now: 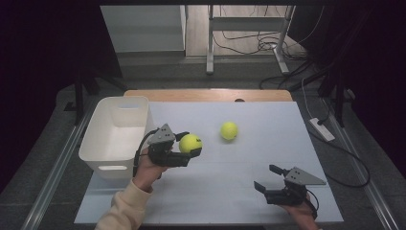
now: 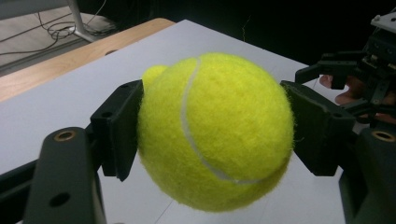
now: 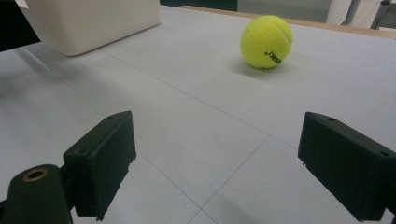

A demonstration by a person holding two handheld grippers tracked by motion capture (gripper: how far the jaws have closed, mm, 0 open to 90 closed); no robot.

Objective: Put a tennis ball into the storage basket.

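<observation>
The left hand-held gripper (image 1: 190, 144) grasps a yellow tennis ball (image 1: 190, 143), with one black jaw pressed against each side of it. In the left gripper view the held tennis ball (image 2: 215, 130) sits clear of the desk (image 2: 84, 98) surface, its white seam curving down the front. In the high view this ball hangs just right of the white plastic bin (image 1: 115, 136), which stands at the left edge of the desk (image 1: 268, 143).

A second tennis ball (image 1: 229, 130) rests on the desk, near the held one and farther from the person. In the right gripper view this second tennis ball (image 3: 266, 42) lies ahead of the jaws, black print on its side, with the bin (image 3: 93, 23) at upper left.

The right hand-held gripper (image 1: 265, 178) is released: its jaws stand wide apart with nothing between them, low over the near right part of the desk, well apart from both balls.
</observation>
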